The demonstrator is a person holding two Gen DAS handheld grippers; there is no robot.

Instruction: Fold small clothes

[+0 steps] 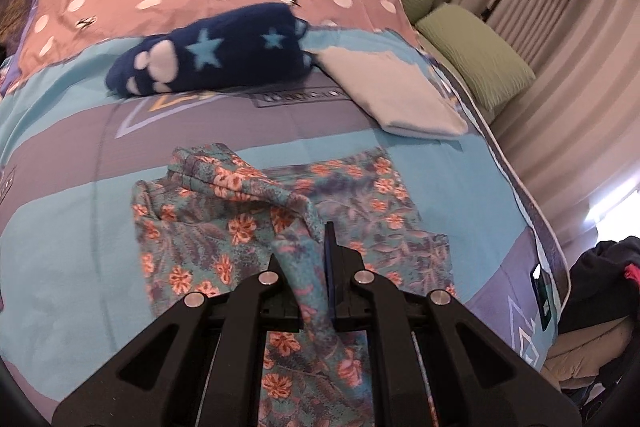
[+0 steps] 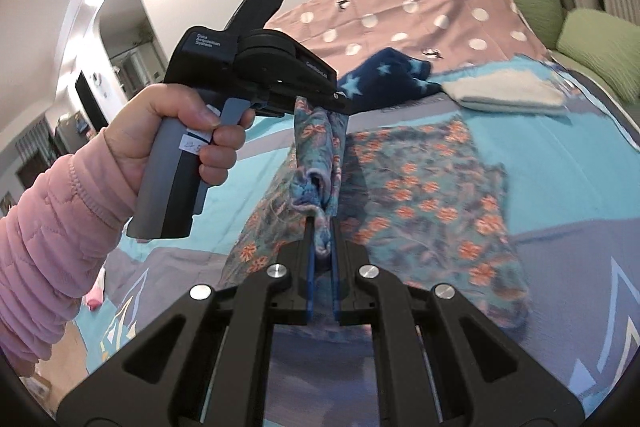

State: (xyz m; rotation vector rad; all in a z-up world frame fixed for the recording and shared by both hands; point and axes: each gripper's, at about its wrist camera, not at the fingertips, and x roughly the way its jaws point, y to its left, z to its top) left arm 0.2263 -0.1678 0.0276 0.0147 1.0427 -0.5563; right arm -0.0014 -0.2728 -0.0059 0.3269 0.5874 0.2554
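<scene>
The floral garment (image 2: 432,187), thin teal fabric printed with orange flowers, lies partly flat on the patchwork bedspread (image 1: 60,227); one bunched edge is clamped in the left gripper (image 1: 310,251), another in the right gripper (image 2: 322,239), both lifted; beyond the garment lie a fleecy navy star blanket (image 1: 208,55) and a folded white cloth (image 1: 400,95); the garment's near edge is hidden behind the gripper frames.

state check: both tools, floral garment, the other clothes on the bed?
left tool: shut on floral garment
right tool: shut on floral garment
floral garment: one edge lifted by both tools, rest flat on bed
navy star blanket: folded
white cloth: folded flat
</scene>
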